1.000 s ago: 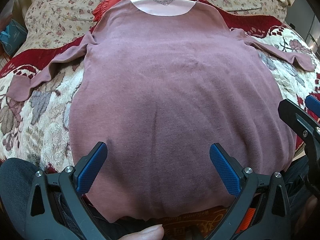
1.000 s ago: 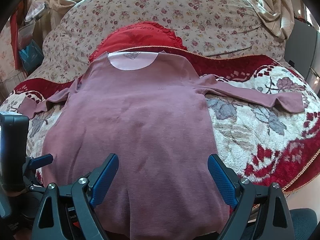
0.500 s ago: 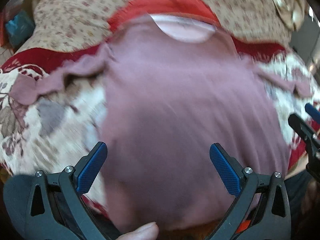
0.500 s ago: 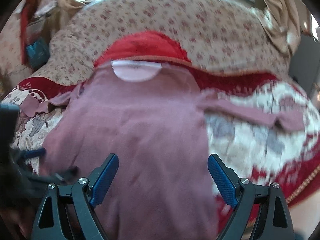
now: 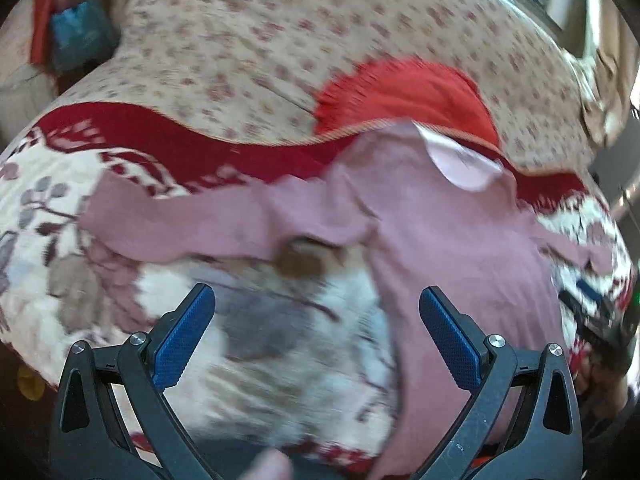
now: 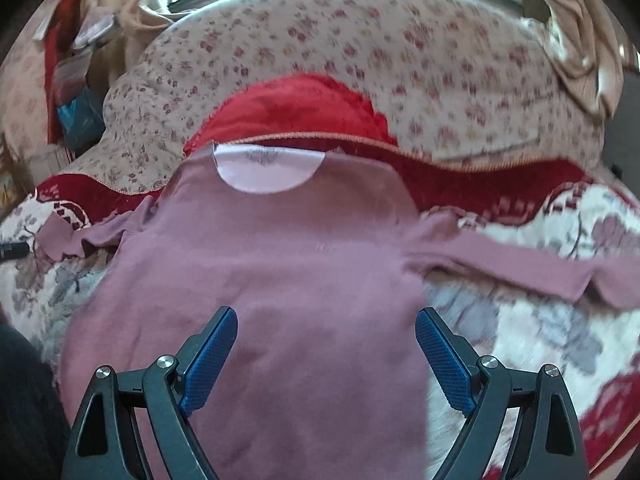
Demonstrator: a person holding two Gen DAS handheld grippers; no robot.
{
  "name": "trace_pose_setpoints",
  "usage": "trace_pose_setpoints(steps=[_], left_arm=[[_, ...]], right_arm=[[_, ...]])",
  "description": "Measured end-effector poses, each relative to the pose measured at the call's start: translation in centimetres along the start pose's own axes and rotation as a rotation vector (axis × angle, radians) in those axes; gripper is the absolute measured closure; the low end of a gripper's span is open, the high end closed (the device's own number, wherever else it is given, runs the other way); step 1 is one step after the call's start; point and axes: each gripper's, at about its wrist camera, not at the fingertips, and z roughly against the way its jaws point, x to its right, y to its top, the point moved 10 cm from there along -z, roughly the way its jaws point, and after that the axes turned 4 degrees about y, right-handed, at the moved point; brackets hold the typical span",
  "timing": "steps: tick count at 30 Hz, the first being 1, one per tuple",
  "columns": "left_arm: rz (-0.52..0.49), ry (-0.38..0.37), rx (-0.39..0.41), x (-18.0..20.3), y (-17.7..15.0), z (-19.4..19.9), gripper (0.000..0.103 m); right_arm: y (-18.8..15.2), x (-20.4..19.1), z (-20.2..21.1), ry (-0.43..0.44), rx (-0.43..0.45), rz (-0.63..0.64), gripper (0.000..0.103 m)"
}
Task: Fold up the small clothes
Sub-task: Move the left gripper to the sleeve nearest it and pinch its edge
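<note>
A mauve long-sleeved top (image 6: 288,280) lies flat on the bed, neck away from me, sleeves spread to both sides. In the left wrist view the top (image 5: 460,240) is at the right and its left sleeve (image 5: 180,220) stretches across the middle. My left gripper (image 5: 316,336) is open and empty, over the blanket just left of the top's body, below the sleeve. My right gripper (image 6: 326,354) is open and empty over the lower body of the top. The right sleeve (image 6: 540,268) lies to its right.
The bed has a cream and red flowered blanket (image 6: 560,320). A red cushion (image 6: 288,108) and a floral pillow (image 6: 400,52) lie behind the top's neck. A beige cloth (image 6: 580,40) hangs at far right. A blue packet (image 5: 80,36) sits far left.
My left gripper has swung left, off the top's body toward the left sleeve. My right gripper has moved forward and slightly left over the top. Both stay open.
</note>
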Motion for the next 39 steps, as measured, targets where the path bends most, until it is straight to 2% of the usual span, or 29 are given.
trace_pose_setpoints(steps=[3, 5, 7, 9, 12, 15, 17, 18, 21, 25, 29, 32, 34, 36, 39], left_arm=[[0.065, -0.014, -0.024, -4.3, 0.9, -0.2, 0.001], [0.120, -0.005, -0.008, -7.6, 1.6, -0.2, 0.001], [0.162, 0.043, 0.016, -11.5, 2.5, -0.3, 0.001], [0.164, 0.087, 0.038, -14.4, 4.0, -0.7, 0.001], [0.191, 0.018, 0.002, -17.0, 6.9, -2.8, 0.001], [0.208, 0.060, -0.042, -19.3, 7.8, -5.5, 0.001], [0.260, 0.056, -0.076, -20.5, 7.5, -7.2, 0.002], [0.286, 0.036, -0.088, -20.9, 7.3, -7.7, 0.006], [0.331, -0.034, -0.108, -20.9, 6.5, -8.9, 0.007], [0.330, -0.041, -0.105, -20.8, 6.6, -9.4, 0.007], [0.333, -0.060, -0.125, -20.5, 7.2, -10.2, 0.001], [0.313, -0.076, -0.156, -19.8, 6.8, -10.2, 0.001], [0.318, -0.103, -0.189, -19.3, 6.1, -10.3, 0.008], [0.330, -0.107, -0.211, -19.2, 5.5, -10.5, 0.026], [0.354, -0.084, -0.203, -19.8, 5.3, -10.6, 0.040]], right_arm=[[0.0, 0.0, 0.1, -0.016, 0.010, 0.021, 0.013], [-0.1, 0.1, -0.1, -0.009, 0.004, 0.008, 0.013], [-0.4, 0.2, -0.2, 0.003, -0.005, -0.014, 0.013], [-0.7, 0.2, -0.2, 0.012, -0.010, -0.023, 0.013], [-1.2, -0.2, -0.7, 0.008, -0.027, -0.001, 0.013], [-1.4, -0.8, -1.0, -0.002, -0.031, 0.032, 0.013], [-1.4, -1.4, -1.1, -0.010, -0.028, 0.065, 0.013], [-1.5, -1.6, -1.1, -0.011, -0.027, 0.075, 0.013], [-1.7, -2.0, -1.3, -0.023, -0.029, 0.110, 0.013], [-1.9, -2.0, -1.8, -0.020, -0.040, 0.108, 0.013], [-1.8, -2.1, -1.8, -0.021, -0.033, 0.115, 0.013], [-1.8, -2.0, -1.8, -0.027, -0.029, 0.118, 0.013], [-1.8, -1.9, -1.6, -0.029, -0.025, 0.114, 0.013], [-1.8, -1.8, -1.5, -0.031, -0.022, 0.111, 0.013], [-1.7, -1.9, -1.5, -0.029, -0.022, 0.113, 0.013]])
